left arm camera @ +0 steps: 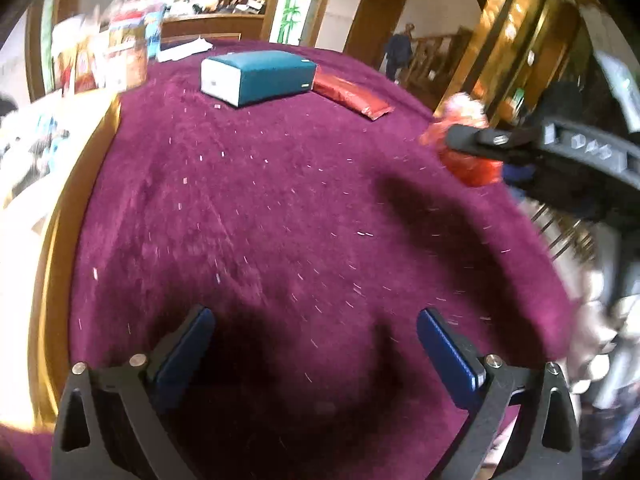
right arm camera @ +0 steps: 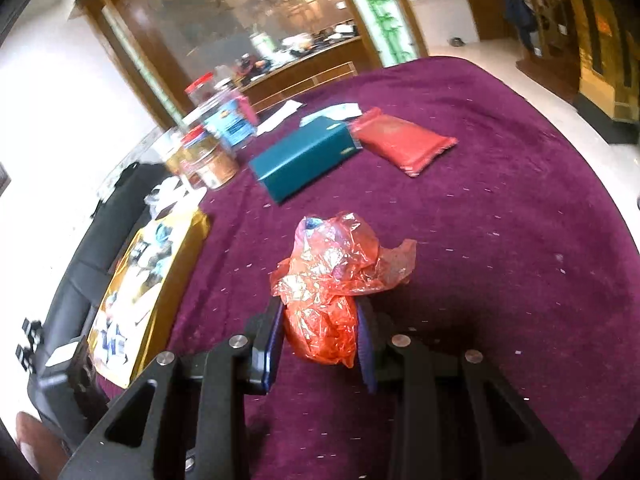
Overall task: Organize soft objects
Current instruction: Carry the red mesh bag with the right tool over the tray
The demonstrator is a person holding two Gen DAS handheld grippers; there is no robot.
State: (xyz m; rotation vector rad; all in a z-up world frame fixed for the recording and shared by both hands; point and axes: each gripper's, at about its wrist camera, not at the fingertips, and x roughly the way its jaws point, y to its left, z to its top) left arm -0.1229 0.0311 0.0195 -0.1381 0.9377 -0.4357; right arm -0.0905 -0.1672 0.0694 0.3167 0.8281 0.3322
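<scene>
My right gripper is shut on a crumpled red plastic bag and holds it above the purple tablecloth. In the left wrist view the same bag and right gripper show at the right edge of the table. My left gripper is open and empty, low over the cloth. A teal box lies at the far side, also seen in the right wrist view. A flat red packet lies beside it, likewise in the right wrist view.
Clear jars with red lids stand at the table's left side. A yellow printed bag lies at the left edge by a black chair. White papers lie at the far edge. A person stands far off.
</scene>
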